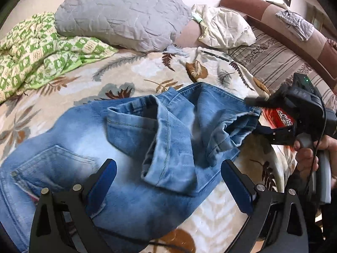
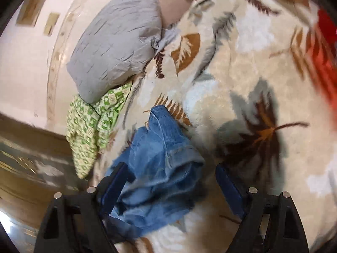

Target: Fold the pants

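Risk, as judged: the right gripper (image 2: 170, 181) has its blue pads spread either side of the bunched leg end without pinching it, so it could catch only the top layer of the hem and drag the fold crooked; the left gripper (image 1: 168, 181) hovers wide open over the thigh, holding nothing, so nothing pins the cloth. The faded, light-washed blue denim pants (image 1: 118, 147) lie rumpled on the cream leaf-patterned plush blanket (image 1: 130, 71), legs doubled loosely toward the seat, one cuff turned up, back pocket facing up, edges misaligned.
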### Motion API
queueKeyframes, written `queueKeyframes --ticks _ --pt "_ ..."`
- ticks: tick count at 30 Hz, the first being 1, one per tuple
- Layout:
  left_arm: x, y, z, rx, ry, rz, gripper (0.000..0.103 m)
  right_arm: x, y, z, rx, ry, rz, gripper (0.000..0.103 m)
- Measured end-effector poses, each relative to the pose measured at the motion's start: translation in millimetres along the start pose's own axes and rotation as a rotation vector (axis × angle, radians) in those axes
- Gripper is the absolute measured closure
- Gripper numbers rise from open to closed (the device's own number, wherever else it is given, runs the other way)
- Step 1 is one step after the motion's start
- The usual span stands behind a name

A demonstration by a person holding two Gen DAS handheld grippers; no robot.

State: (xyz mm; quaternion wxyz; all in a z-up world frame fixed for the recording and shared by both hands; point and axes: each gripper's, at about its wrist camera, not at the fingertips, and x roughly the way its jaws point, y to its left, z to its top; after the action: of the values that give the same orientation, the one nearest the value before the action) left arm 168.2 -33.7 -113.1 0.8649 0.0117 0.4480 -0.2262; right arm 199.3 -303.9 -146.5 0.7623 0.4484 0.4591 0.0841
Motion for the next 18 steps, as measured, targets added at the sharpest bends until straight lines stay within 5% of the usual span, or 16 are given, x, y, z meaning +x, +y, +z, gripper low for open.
queueKeyframes --ticks 2,4,6,13,18 --pt "1 1 0 -0.024 -0.021 -0.025 0.02 6 3 0 -0.016 0.013 -0.018 0.062" --pt "2 3 -2 -0.045 -0.024 -0.029 0.079 8 13 0 -0.075 -0.001 -0.045 0.076" --pt "6 9 -6 -0.085 0.006 -0.026 0.081 5 24 2 -0.13 -0.009 -0.067 0.088" --pt "-14 25 -36 -0.218 -0.049 -0.036 0.084 0 119 7 -0.473 -0.03 -0.146 0.093" --pt "-20 39 -61 -0.378 -0.083 -0.036 0.084 64 200 -11 -0.717 0.138 -0.173 0.093"
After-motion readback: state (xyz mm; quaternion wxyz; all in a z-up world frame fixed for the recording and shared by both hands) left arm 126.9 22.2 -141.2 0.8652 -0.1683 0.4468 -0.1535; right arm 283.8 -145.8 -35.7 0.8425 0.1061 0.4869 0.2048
